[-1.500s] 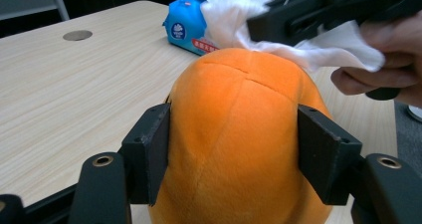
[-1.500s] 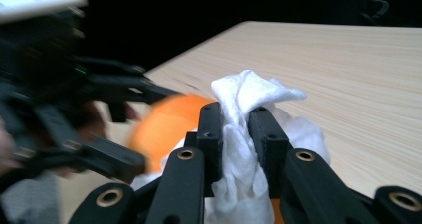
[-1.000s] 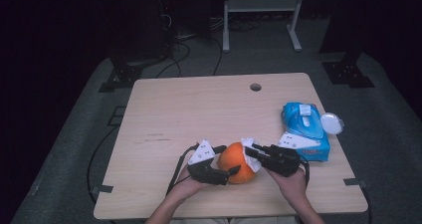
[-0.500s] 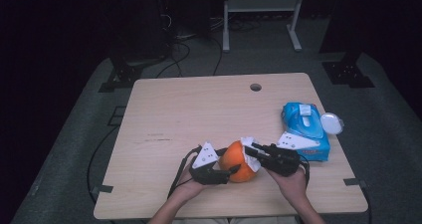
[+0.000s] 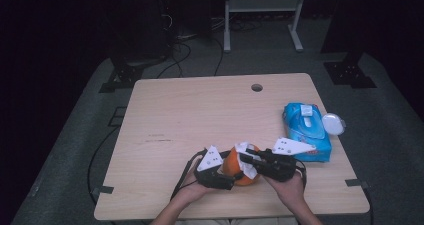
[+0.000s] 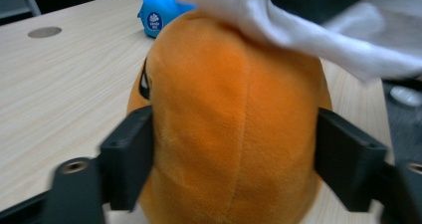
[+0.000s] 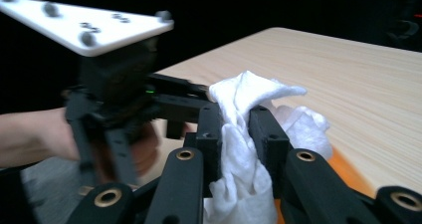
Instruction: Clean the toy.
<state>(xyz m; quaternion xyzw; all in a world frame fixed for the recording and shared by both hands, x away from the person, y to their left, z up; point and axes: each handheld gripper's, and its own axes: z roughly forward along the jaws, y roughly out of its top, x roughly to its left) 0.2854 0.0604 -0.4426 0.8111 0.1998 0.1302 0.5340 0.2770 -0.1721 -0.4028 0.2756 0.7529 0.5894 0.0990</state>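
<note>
Orange plush toy (image 6: 234, 129) sits clamped in the left hand-held gripper (image 6: 234, 164), whose jaws just widened; right hand-held gripper (image 7: 236, 134) pinches white tissue (image 7: 244, 134).

This is looking like a recording lab or studio rather than a home. A plain wooden desk (image 5: 200, 120) with a cable hole (image 5: 257, 87) is standing on grey carpet (image 5: 85, 150), black curtains are closing off the surroundings, cables (image 5: 187, 45) are trailing across the floor, and metal stand feet (image 5: 260, 25) are showing behind.
</note>
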